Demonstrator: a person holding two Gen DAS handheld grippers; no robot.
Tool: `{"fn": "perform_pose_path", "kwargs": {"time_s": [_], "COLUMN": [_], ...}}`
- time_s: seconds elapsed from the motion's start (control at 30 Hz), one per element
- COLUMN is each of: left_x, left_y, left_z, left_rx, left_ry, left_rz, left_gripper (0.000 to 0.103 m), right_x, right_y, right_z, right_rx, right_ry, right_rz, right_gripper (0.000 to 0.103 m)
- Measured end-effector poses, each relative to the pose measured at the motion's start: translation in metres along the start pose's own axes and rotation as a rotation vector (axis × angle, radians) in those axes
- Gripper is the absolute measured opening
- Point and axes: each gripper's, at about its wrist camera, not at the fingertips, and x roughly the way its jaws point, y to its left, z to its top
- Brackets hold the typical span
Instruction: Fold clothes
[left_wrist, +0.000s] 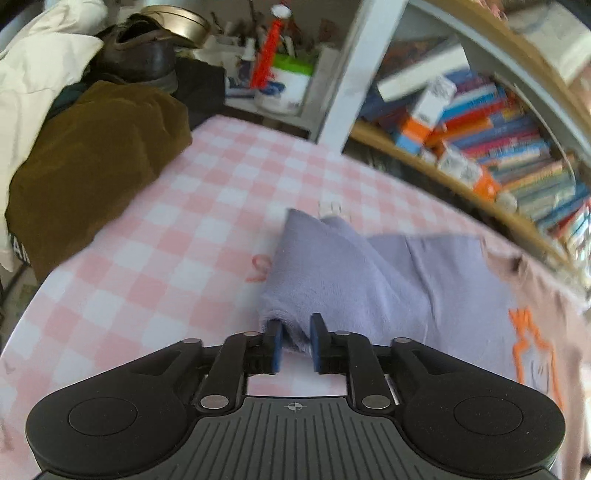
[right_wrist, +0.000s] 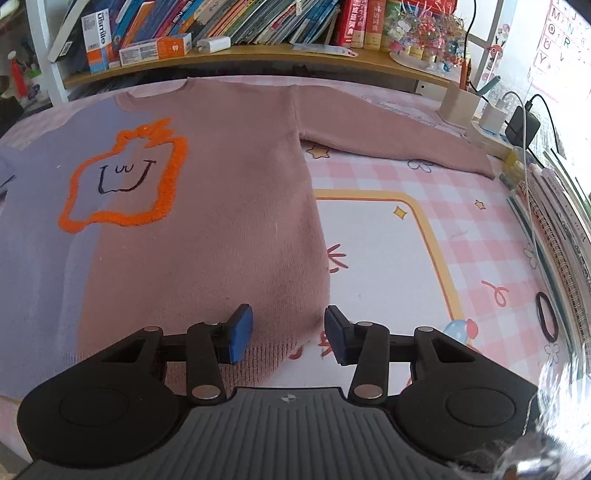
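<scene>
A sweater, half lilac and half dusty pink with an orange-outlined face, lies flat on the pink checked cover (right_wrist: 424, 236). In the right wrist view its pink body (right_wrist: 221, 221) fills the middle and its pink sleeve (right_wrist: 388, 136) stretches right. My right gripper (right_wrist: 290, 332) is open, its blue pads either side of the pink hem corner. In the left wrist view the lilac sleeve (left_wrist: 332, 266) is lifted and bunched, and my left gripper (left_wrist: 296, 341) is shut on its cuff end.
A brown garment pile (left_wrist: 92, 177) with a dark shoe (left_wrist: 140, 55) lies at the left. Bookshelves (right_wrist: 258, 22) run along the far edge. A charger and cables (right_wrist: 517, 122), notebooks (right_wrist: 554, 221) and a black hair tie (right_wrist: 546, 315) sit at the right.
</scene>
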Motion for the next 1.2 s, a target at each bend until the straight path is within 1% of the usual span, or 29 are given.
{"fn": "perform_pose_path", "kwargs": {"time_s": [0.03, 0.07, 0.1, 0.13, 0.2, 0.3, 0.33, 0.37, 0.43, 0.5, 0.53, 0.6, 0.67, 0.7, 0.73, 0.77, 0.8, 0.83, 0.9, 0.97, 1.0, 1.03, 1.07, 1.1, 1.13, 1.2], "left_x": [-0.001, -0.002, -0.006, -0.008, -0.013, -0.023, -0.028, -0.034, -0.043, -0.038, -0.030, -0.014, 0.002, 0.008, 0.013, 0.014, 0.007, -0.001, -0.030, -0.058, -0.067, -0.075, -0.078, -0.078, -0.079, -0.085], "left_y": [-0.002, -0.004, -0.008, -0.015, -0.034, -0.071, -0.084, -0.099, -0.120, -0.140, -0.148, -0.156, -0.160, -0.159, -0.156, -0.153, -0.147, -0.140, -0.106, -0.055, -0.029, -0.003, 0.017, 0.033, 0.041, 0.044], "left_z": [-0.002, -0.004, -0.006, -0.008, -0.014, -0.032, -0.041, -0.051, -0.067, -0.081, -0.085, -0.086, -0.086, -0.086, -0.084, -0.081, -0.073, -0.064, -0.033, -0.005, 0.004, 0.012, 0.016, 0.018, 0.017, 0.007], "left_rx": [0.011, 0.023, 0.044, 0.075, 0.166, 0.361, 0.440, 0.528, 0.684, 0.837, 0.891, 0.940, 0.974, 0.985, 0.981, 0.962, 0.908, 0.846, 0.576, 0.273, 0.153, 0.037, -0.023, -0.046, -0.046, -0.028], "left_ry": [0.010, 0.019, 0.014, 0.009, 0.006, -0.007, -0.019, -0.039, -0.084, -0.125, -0.125, -0.106, -0.084, -0.068, -0.060, -0.061, -0.088, -0.115, -0.200, -0.291, -0.303, -0.311, -0.291, -0.249, -0.225, -0.223], "left_rz": [-0.012, -0.023, -0.027, -0.020, 0.045, 0.182, 0.199, 0.198, 0.178, 0.212, 0.237, 0.268, 0.305, 0.333, 0.355, 0.361, 0.350, 0.338, 0.307, 0.319, 0.352, 0.385, 0.414, 0.453, 0.499, 0.542], "left_gripper": [0.040, 0.047, 0.058, 0.064, 0.067, 0.067, 0.067, 0.067, 0.067, 0.067, 0.067, 0.066, 0.050, 0.032, 0.018, 0.009, 0.005, 0.005, 0.005, 0.005, 0.005, 0.008, 0.013, 0.026, 0.035, 0.035], "right_x": [0.000, 0.001, 0.002, 0.002, 0.003, 0.003, 0.004, 0.004, 0.005, 0.006, 0.007, 0.009, 0.010, 0.010, 0.010, 0.010, 0.010, 0.010, 0.010, 0.010, 0.011, 0.011, 0.011, 0.011, 0.011, 0.012], "right_y": [0.001, 0.002, 0.004, 0.004, 0.006, 0.007, 0.007, 0.007, 0.008, 0.009, 0.009, 0.009, 0.009, 0.009, 0.008, 0.007, 0.006, 0.006, 0.005, 0.005, 0.005, 0.005, 0.005, 0.006, 0.006, 0.007], "right_z": [0.000, 0.000, -0.001, 0.000, 0.000, 0.001, 0.001, 0.001, 0.002, 0.003, 0.003, 0.005, 0.005, 0.005, 0.005, 0.005, 0.005, 0.005, 0.005, 0.005, 0.005, 0.005, 0.005, 0.005, 0.005, 0.005], "right_rx": [-0.002, -0.003, -0.004, -0.004, -0.005, -0.008, -0.009, -0.011, -0.018, -0.026, -0.030, -0.035, -0.037, -0.037, -0.036, -0.033, -0.033, -0.033, -0.032, -0.032, -0.032, -0.033, -0.033, -0.034, -0.034, -0.036], "right_ry": [0.001, 0.001, 0.001, 0.002, 0.005, 0.009, 0.010, 0.010, 0.010, 0.011, 0.012, 0.015, 0.017, 0.017, 0.017, 0.016, 0.016, 0.017, 0.019, 0.019, 0.019, 0.019, 0.019, 0.019, 0.019, 0.020], "right_rz": [-0.002, -0.005, -0.009, -0.011, -0.013, -0.012, -0.011, -0.010, -0.008, -0.004, 0.000, 0.007, 0.014, 0.018, 0.021, 0.026, 0.030, 0.033, 0.037, 0.038, 0.039, 0.040, 0.041, 0.041, 0.042, 0.042], "right_gripper": [0.042, 0.042, 0.042, 0.042, 0.041, 0.040, 0.039, 0.039, 0.039, 0.039, 0.039, 0.039, 0.039, 0.039, 0.039, 0.039, 0.039, 0.039, 0.039, 0.039, 0.039, 0.039, 0.039, 0.039, 0.039, 0.039]}}
